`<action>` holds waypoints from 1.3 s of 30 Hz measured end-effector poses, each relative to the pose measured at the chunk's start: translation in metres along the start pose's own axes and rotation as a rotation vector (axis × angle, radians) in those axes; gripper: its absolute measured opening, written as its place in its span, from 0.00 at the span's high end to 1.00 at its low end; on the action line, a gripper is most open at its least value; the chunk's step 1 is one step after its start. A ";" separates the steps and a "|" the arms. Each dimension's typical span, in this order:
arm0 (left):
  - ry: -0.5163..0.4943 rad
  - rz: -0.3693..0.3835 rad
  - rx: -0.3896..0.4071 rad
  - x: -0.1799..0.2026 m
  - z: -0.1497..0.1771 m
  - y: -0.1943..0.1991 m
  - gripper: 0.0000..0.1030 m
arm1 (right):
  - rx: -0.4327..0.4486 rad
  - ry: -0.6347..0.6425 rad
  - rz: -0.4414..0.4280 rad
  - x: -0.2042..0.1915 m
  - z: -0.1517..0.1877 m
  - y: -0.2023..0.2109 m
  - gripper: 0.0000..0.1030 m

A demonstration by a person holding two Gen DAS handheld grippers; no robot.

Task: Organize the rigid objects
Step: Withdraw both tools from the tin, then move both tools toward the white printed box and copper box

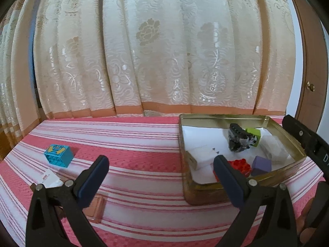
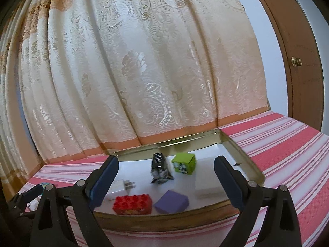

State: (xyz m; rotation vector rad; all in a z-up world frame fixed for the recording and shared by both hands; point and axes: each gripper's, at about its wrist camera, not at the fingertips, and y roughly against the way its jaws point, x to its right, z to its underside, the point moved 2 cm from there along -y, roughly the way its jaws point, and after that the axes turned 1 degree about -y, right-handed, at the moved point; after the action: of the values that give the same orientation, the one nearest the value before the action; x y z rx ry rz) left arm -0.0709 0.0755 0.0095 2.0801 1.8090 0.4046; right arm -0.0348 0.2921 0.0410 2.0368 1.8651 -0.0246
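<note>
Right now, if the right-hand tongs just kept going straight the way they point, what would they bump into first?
Probably the near wall of the gold tin, or, if they clear it, the purple block and red brick just inside. The right tongs are open and empty; depth is hard to judge.

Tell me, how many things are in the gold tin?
7: red brick and purple block in front, white plug left, black toy and green cube behind, two clear pieces right. More may hide.
</note>
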 end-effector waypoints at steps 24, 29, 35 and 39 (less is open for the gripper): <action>0.061 -0.080 -0.033 -0.093 0.012 0.009 0.00 | -0.099 0.042 -0.154 -0.095 0.031 -0.004 0.07; 0.097 -0.122 -0.042 -0.126 0.016 0.012 0.00 | -0.143 0.055 -0.208 -0.116 0.040 -0.008 0.07; 0.183 -0.164 -0.059 -0.172 0.024 0.017 0.00 | -0.225 0.078 -0.266 -0.144 0.052 -0.016 0.07; 0.237 -0.200 -0.068 -0.201 0.027 0.018 0.00 | -0.298 0.102 -0.305 -0.162 0.062 -0.022 0.07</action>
State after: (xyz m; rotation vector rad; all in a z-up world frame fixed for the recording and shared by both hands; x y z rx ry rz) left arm -0.0718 -0.1273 -0.0041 1.8486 2.0831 0.6703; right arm -0.0612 0.1204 0.0203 1.5716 2.0842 0.2648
